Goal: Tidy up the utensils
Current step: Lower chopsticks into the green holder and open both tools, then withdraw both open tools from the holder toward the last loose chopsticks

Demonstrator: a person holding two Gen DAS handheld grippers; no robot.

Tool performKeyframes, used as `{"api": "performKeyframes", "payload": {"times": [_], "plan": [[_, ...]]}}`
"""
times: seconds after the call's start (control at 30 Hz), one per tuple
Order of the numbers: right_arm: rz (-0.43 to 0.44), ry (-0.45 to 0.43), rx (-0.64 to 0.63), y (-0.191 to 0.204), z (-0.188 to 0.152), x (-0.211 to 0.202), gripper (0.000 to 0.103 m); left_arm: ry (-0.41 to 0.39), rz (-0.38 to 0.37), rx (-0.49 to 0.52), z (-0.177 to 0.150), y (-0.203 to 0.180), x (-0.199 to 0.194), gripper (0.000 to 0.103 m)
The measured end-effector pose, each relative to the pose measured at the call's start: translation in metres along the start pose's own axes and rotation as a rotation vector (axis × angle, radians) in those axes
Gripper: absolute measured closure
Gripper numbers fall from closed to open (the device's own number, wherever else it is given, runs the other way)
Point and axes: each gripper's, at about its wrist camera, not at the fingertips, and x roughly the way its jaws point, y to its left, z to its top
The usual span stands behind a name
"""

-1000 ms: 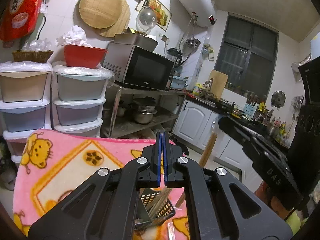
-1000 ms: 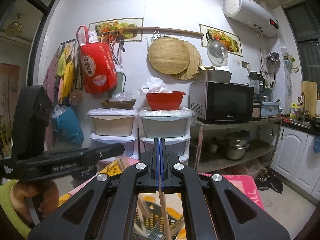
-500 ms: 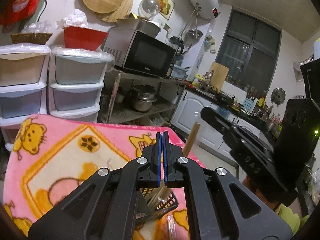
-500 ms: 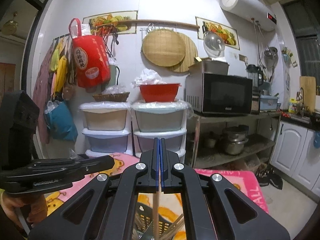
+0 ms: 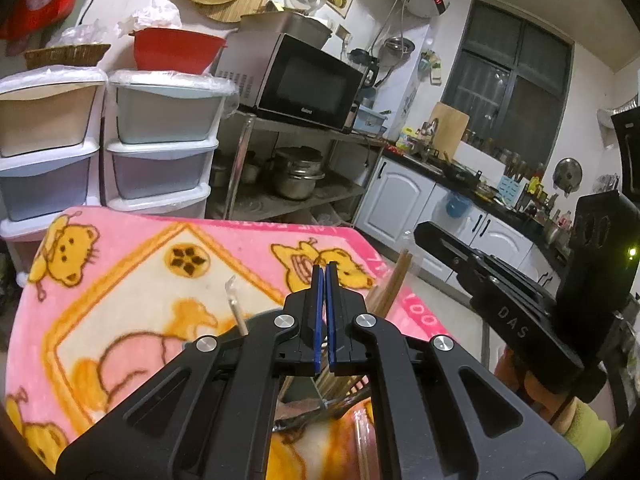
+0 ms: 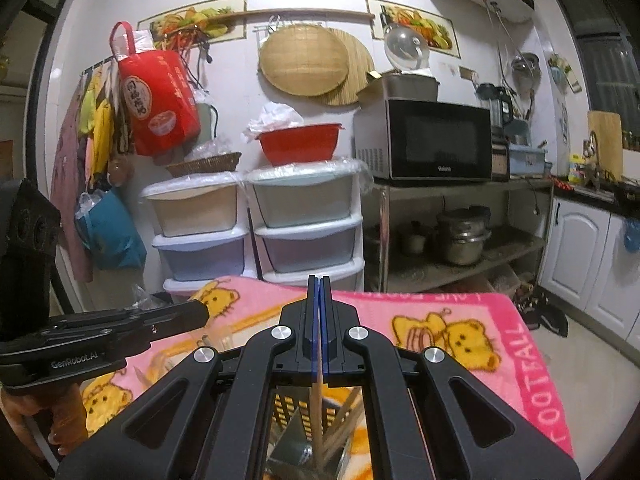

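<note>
A fuzzy pink blanket with yellow cartoon bears covers the table beneath both tongs. Beyond it stand glossy plastic drawer stacks and a black-fronted microwave on a bare metal rack.

Just under the tips sits a dark slotted utensil basket, upright, bristling with thin wooden chopsticks and the pale, translucent handle of some utensil leaning out to the left of the left tongs.

The right gripper angles gently downward over the basket, its blue-lined jaws pressed together on a single slim wooden chopstick that runs straight down from between them into the basket. The left gripper tilts down a little more steeply, jaws closed tight with nothing visible between them; the basket lies right below and behind its tips, largely hidden by its black frame.

Each tool shows up beside the other, gripped by a hand at the handle.
</note>
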Motion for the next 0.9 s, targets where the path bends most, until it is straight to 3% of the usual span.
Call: {"api": "performKeyframes", "payload": {"times": [0.2,0.3,0.43,0.57,0.9], "plan": [[-0.022,0.035,0.024,-0.005,-0.009,-0.002,0.101,0.011,0.014,-0.003,-0.008,0.003,-0.001,0.102],[-0.029,0.069,0.046,-0.009,-0.015,-0.001,0.100,0.014,0.016,-0.011,-0.010,0.005,-0.002,0.095],[-0.035,0.095,0.058,-0.012,-0.022,-0.003,0.090,0.010,0.028,-0.015,-0.014,0.007,-0.008,0.090],[-0.034,0.106,0.060,-0.011,-0.028,-0.008,0.087,0.004,0.033,-0.023,-0.016,0.009,-0.015,0.087],[-0.037,0.112,0.073,-0.012,-0.034,-0.023,0.071,-0.017,0.040,-0.039,-0.021,0.011,-0.033,0.064]]}}
